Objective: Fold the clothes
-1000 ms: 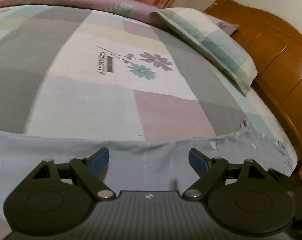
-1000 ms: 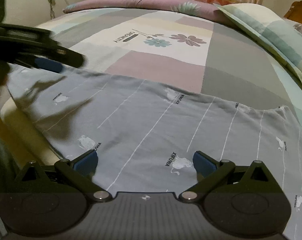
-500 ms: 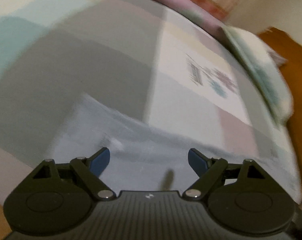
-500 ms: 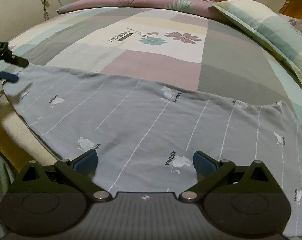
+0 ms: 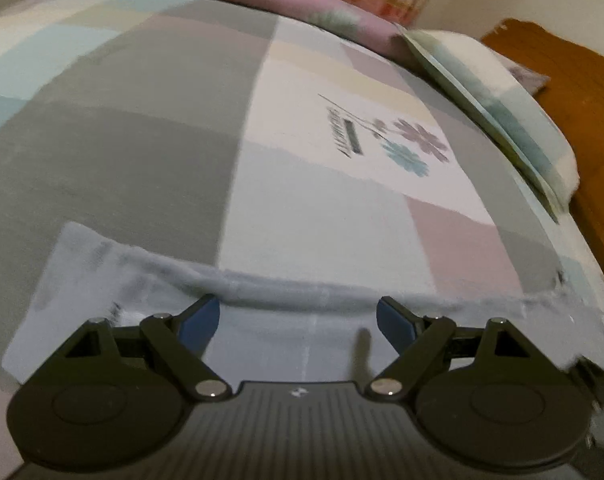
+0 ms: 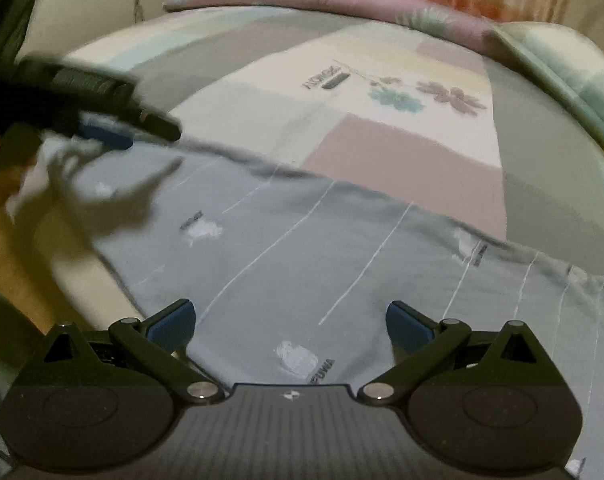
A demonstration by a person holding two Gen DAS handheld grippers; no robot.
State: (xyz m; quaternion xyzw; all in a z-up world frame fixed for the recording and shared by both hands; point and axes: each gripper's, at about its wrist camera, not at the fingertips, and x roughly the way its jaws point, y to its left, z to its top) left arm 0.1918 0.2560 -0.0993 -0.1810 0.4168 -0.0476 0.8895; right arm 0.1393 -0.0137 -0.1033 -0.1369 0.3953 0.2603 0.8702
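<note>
Your left gripper (image 6: 113,128) at ten o'clock in the right wrist view is a dark smear. The grey garment (image 6: 302,248) runs off at four o'clock, its small prints blurred beyond reading.

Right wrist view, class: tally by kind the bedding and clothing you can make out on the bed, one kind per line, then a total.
Grey garment with white stripes, spread flat: 1
Patchwork bedsheet with flower print: 1
Checked pillow: 1
Rolled pink floral quilt: 1
Total: 4
</note>
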